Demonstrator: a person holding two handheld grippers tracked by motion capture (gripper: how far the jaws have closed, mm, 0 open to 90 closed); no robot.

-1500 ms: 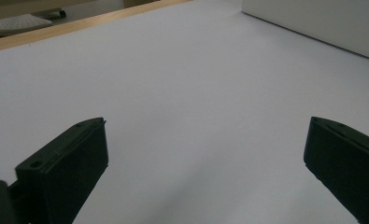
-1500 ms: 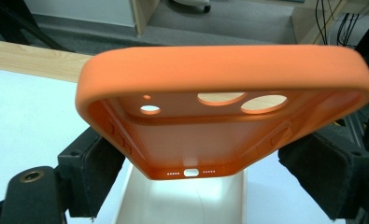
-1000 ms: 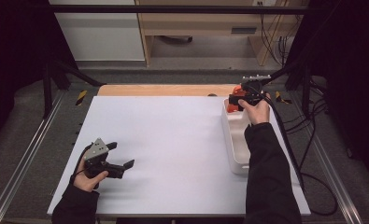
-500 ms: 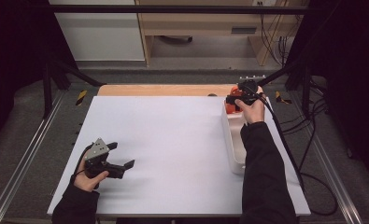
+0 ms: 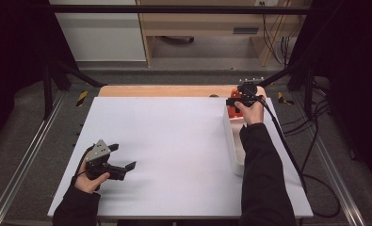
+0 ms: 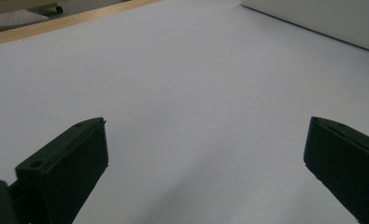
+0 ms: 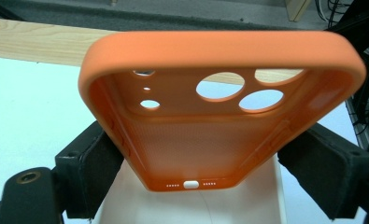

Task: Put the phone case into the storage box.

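- Nearest in the high view, the left hand (image 5: 87, 181) comes in from the bottom edge in a dark sleeve and holds the left gripper (image 5: 122, 157) low over the near-left part of the white table (image 5: 174, 141).
- That gripper's jaws stand wide apart with nothing between them; in the left gripper view they frame only bare white surface, and a grey plate sits on top of the gripper body.
- A black cable loops from it back toward the wrist.
- Farther along the right side, a long white tray (image 5: 234, 146) lies lengthwise near the table's right edge, partly covered by the right forearm.
- The tray's white wall (image 6: 322, 23) shows at the top right of the left gripper view, well apart from the left jaws.
- At the tray's far end the right hand (image 5: 252, 110) holds the right gripper (image 5: 230, 101), cable trailing off to the right.
- The right jaws are drawn narrow, clamped on an orange phone case (image 7: 219, 116), their pads pressing its two long sides.
- The case is held above the tray's far end, open side toward the gripper's camera, camera cut-outs at the far end, port slot at the near end.
- In the high view the case (image 5: 231, 109) shows as a small orange patch just left of the hand.
- Beyond it runs a wooden strip (image 5: 165, 91) along the table's far edge, then grey floor.
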